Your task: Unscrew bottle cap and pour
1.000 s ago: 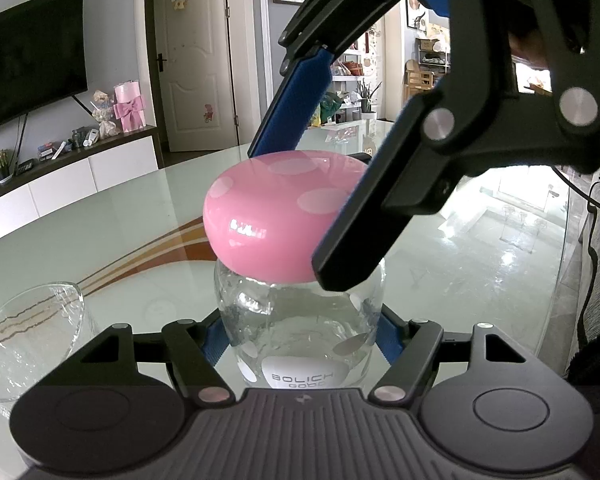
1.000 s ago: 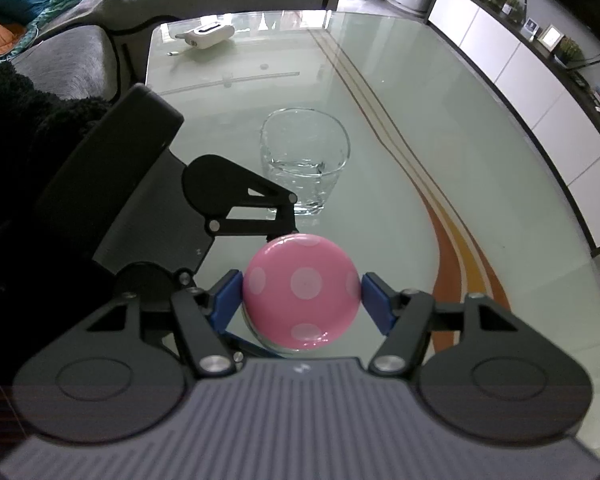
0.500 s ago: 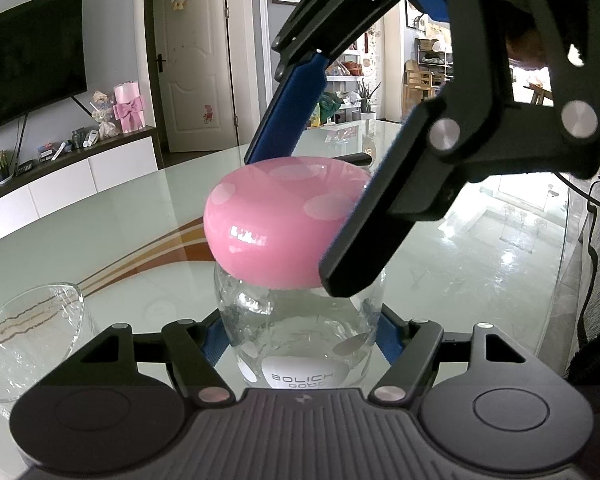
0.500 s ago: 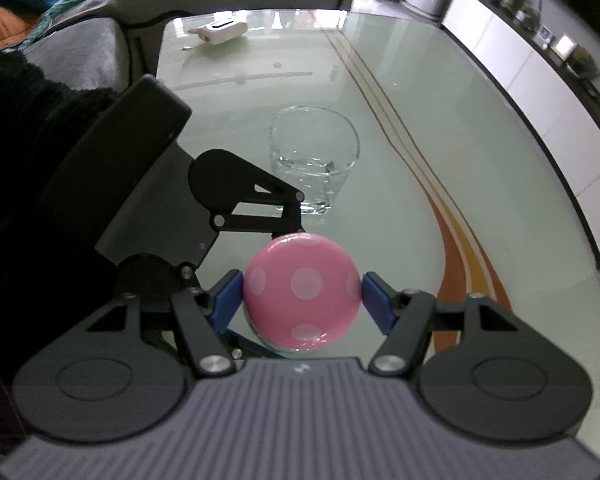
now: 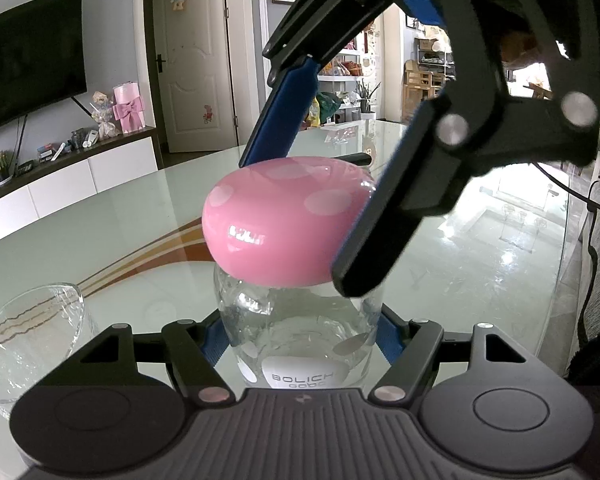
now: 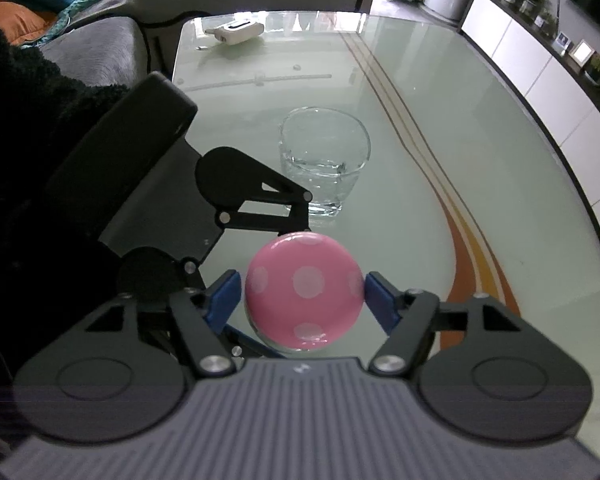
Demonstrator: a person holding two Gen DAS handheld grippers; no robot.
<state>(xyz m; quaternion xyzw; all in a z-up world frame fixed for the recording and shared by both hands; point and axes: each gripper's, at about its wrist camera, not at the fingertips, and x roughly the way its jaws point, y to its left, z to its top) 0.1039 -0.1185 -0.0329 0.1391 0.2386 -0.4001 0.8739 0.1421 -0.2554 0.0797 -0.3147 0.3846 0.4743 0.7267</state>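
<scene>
The unscrewing step is in hand: the left gripper (image 5: 300, 336) is closed firmly on the clear bottle (image 5: 300, 332), which stands on the glass table (image 6: 440, 128) just near of the empty glass (image 6: 324, 160). The right gripper (image 6: 304, 300) has just been opening, and its blue pads now sit beside the pink dotted cap (image 6: 304, 290), barely touching it. I judge the next move needs a new grip on the cap and another turn before lifting.
</scene>
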